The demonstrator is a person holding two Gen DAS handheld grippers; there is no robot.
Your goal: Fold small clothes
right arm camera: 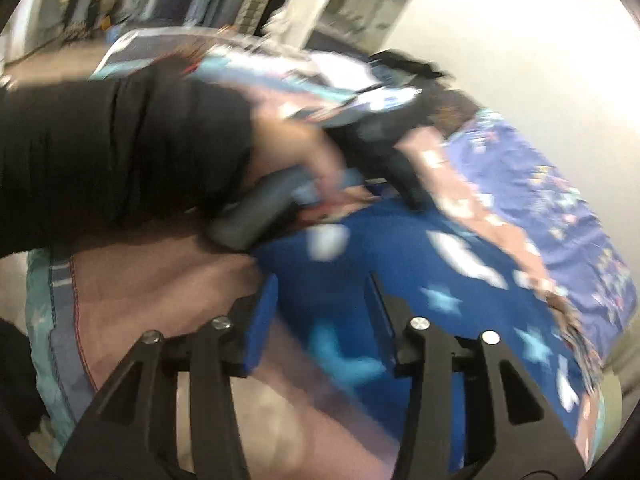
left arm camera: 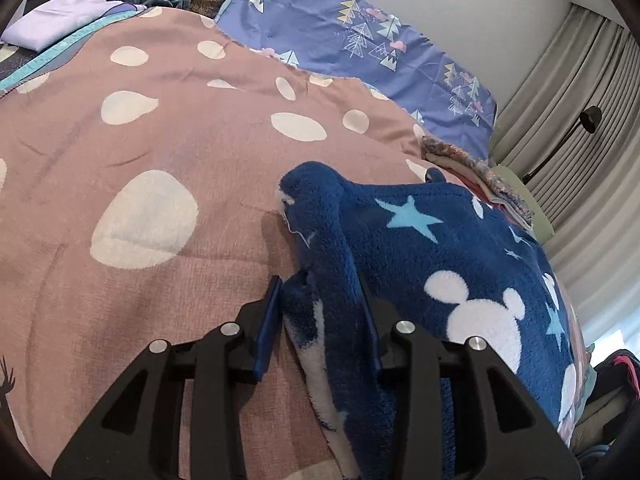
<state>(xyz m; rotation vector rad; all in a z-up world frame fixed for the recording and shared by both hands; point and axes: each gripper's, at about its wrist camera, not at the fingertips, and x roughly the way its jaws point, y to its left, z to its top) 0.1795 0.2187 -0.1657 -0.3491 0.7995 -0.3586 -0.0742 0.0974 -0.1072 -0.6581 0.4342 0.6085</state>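
Observation:
A blue fleece garment (left arm camera: 460,264) with white mouse-head shapes and light-blue stars lies on a pink bedspread (left arm camera: 160,140) with white spots. A thick fold of it runs between the jaws of my left gripper (left arm camera: 320,304). The jaws stand apart and the fold rests loosely between them. The right wrist view is blurred. There my right gripper (right arm camera: 324,300) is open above the same garment (right arm camera: 400,280), with nothing pinched. A black sleeve (right arm camera: 100,152) and a hand hold the left gripper's handle (right arm camera: 256,208) at the garment's far edge.
A blue pillow (left arm camera: 360,40) with a tree print lies at the bed's head. A folded lilac cloth (left arm camera: 52,26) sits at the far left. A small stack of folded clothes (left arm camera: 480,176) lies just beyond the garment. Curtains and a floor lamp (left arm camera: 588,116) stand to the right.

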